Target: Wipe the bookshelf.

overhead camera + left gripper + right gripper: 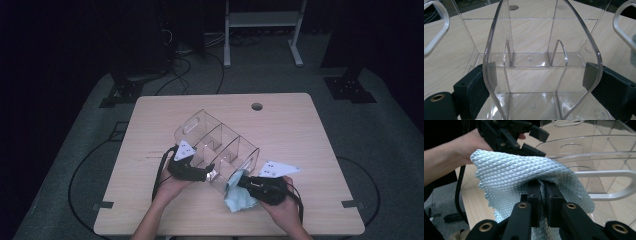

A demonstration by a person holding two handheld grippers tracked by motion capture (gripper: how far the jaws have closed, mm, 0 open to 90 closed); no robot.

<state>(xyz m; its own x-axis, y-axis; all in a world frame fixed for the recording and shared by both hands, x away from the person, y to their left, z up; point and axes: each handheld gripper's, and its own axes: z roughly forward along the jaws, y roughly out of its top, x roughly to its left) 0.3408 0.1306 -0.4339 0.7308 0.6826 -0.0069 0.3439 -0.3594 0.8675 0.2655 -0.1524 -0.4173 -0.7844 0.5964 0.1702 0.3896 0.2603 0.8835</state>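
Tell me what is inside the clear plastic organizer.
The clear plastic organizer has dividers forming compartments; those visible through its walls hold nothing, with the wooden table showing through. The light blue cloth in the right gripper covers its near end.

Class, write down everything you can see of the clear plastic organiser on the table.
The clear plastic organiser is a see-through, glossy caddy split by inner dividers into several compartments, with cut-out handles at its ends. It lies at a slant on the wooden table, near the middle. The left gripper clamps one curved end wall between its pads. At the near end, a light blue waffle-textured cloth, pinched in the right gripper, lies against it.
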